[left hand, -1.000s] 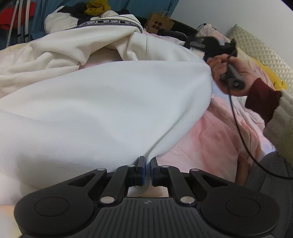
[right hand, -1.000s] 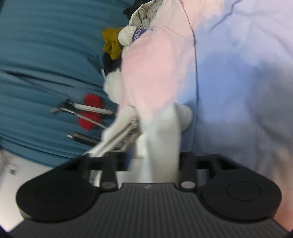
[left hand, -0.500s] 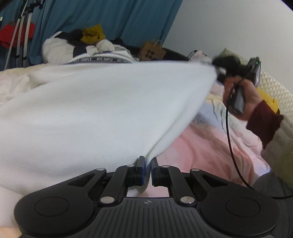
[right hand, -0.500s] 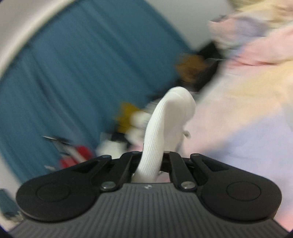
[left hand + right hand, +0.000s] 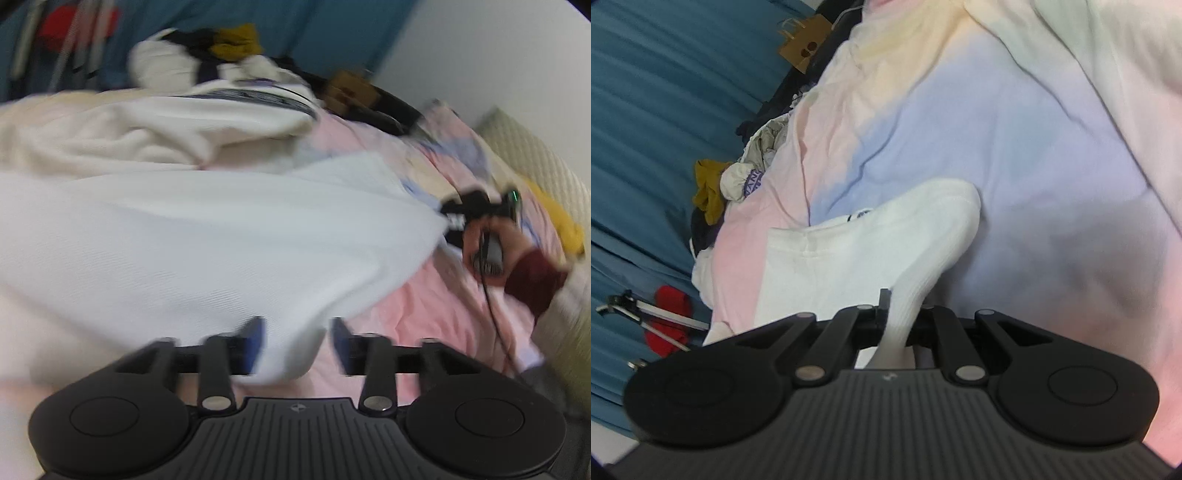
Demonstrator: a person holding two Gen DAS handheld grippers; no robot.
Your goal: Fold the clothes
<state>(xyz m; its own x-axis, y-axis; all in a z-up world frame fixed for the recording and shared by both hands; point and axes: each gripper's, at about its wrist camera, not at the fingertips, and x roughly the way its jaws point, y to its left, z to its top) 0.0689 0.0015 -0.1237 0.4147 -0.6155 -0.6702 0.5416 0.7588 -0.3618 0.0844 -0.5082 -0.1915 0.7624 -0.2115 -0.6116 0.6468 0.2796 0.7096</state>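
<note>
A large white garment lies spread over the bed. One lower corner hangs between the fingers of my left gripper; its jaws are opening and the pads stand clear of the cloth. At the far right a person's hand holds my right gripper at the garment's other corner. In the right wrist view my right gripper is shut on a bunched strip of the white garment, which runs up and folds over onto the sheet.
A pastel pink and lilac bedsheet covers the bed. A cream garment and a pile of clothes lie at the back, by a brown paper bag and blue curtain. A quilted pillow is far right.
My left jaws have parted and let go of the garment's corner. The lifted, stretched garment has sunk back onto the bed. My right gripper has come down to the right, still gripping.
</note>
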